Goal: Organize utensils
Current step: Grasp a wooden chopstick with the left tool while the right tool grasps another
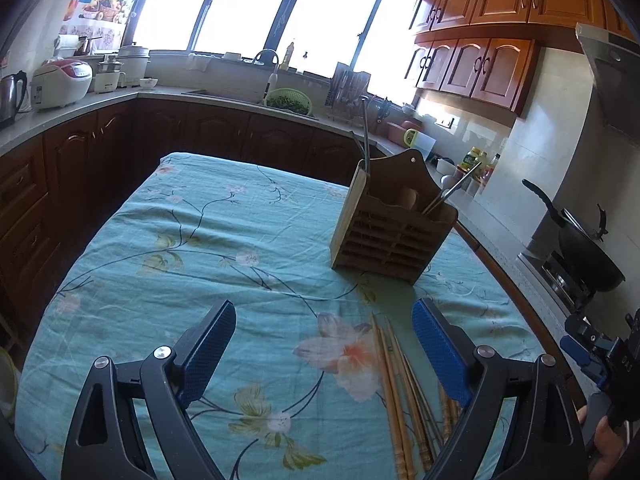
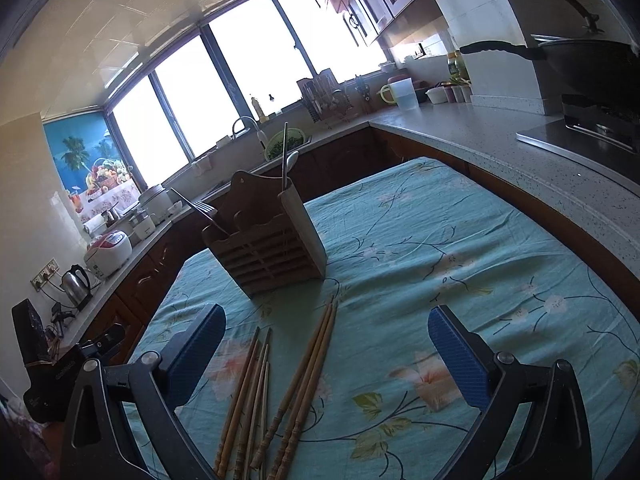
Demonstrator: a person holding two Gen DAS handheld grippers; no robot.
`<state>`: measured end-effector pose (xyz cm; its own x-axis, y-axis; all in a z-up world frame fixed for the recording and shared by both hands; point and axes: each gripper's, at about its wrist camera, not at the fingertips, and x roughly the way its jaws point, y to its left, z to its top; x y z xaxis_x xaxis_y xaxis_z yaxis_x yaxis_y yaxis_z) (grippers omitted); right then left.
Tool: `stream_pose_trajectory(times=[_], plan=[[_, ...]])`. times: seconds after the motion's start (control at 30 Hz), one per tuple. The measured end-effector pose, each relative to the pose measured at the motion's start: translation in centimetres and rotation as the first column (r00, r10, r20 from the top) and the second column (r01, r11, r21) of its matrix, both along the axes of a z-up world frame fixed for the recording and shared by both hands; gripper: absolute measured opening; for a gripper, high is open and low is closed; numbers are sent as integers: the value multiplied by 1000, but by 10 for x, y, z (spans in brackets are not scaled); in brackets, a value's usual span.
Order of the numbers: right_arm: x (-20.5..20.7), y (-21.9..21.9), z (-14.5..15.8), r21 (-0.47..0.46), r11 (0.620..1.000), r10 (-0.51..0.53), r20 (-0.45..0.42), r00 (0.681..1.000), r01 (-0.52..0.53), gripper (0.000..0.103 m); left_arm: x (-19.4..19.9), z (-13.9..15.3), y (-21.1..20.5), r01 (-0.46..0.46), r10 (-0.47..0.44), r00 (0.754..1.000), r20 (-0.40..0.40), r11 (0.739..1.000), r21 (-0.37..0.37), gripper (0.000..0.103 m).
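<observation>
Several wooden chopsticks point(image 1: 396, 392) lie in a loose bundle on the floral tablecloth point(image 1: 208, 240), just inside the right finger of my left gripper point(image 1: 322, 336), which stands open above the cloth with nothing between its pads. Past them stands a slatted wooden utensil holder point(image 1: 390, 232) with metal utensils sticking up from it. In the right wrist view the same chopsticks point(image 2: 280, 392) spread between the fingers of my right gripper point(image 2: 326, 336), also open and holding nothing, and the holder point(image 2: 266, 248) stands behind them. The right gripper's body point(image 1: 600, 356) shows at the left view's far right edge.
A stone counter point(image 2: 500, 148) runs along the table's right side with a black wok point(image 2: 592, 68) on a stove. At the back are a sink point(image 1: 240, 96), a green colander point(image 1: 290, 101), a rice cooker point(image 1: 62, 82) and a kettle point(image 1: 12, 96).
</observation>
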<state>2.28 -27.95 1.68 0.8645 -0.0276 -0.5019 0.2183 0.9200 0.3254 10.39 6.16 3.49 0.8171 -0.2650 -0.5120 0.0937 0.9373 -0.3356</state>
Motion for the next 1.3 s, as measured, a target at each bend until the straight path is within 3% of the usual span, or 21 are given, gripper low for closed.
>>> stream_pose_trajectory(times=[0.5, 0.6, 0.67, 0.73, 1.0, 1.13, 1.23, 1.3], plan=[[8, 13, -26, -58, 998, 16, -114, 993, -22, 99, 2, -18, -26, 75, -65, 992, -112, 993, 87, 90], [22, 15, -32, -68, 997, 36, -156, 987, -47, 83, 14, -22, -41, 107, -86, 984, -158, 986, 129, 89], [36, 18, -39, -66, 995, 55, -203, 978, -70, 64, 22, -27, -54, 137, -105, 976, -193, 977, 165, 88], [52, 24, -48, -75, 991, 84, -258, 962, -107, 53, 30, -31, -68, 170, -125, 968, -218, 965, 201, 87], [96, 47, -86, -121, 971, 135, -429, 893, -205, 37, 58, -53, -106, 254, -148, 934, -325, 915, 313, 68], [93, 45, -88, -159, 964, 126, -441, 888, -215, 30, 62, -58, -101, 242, -134, 934, -331, 918, 313, 70], [84, 37, -87, -174, 960, 120, -447, 887, -218, 30, 60, -63, -95, 244, -123, 936, -329, 901, 358, 70], [75, 26, -85, -159, 967, 109, -446, 888, -199, 30, 58, -63, -85, 248, -129, 932, -338, 909, 336, 69]])
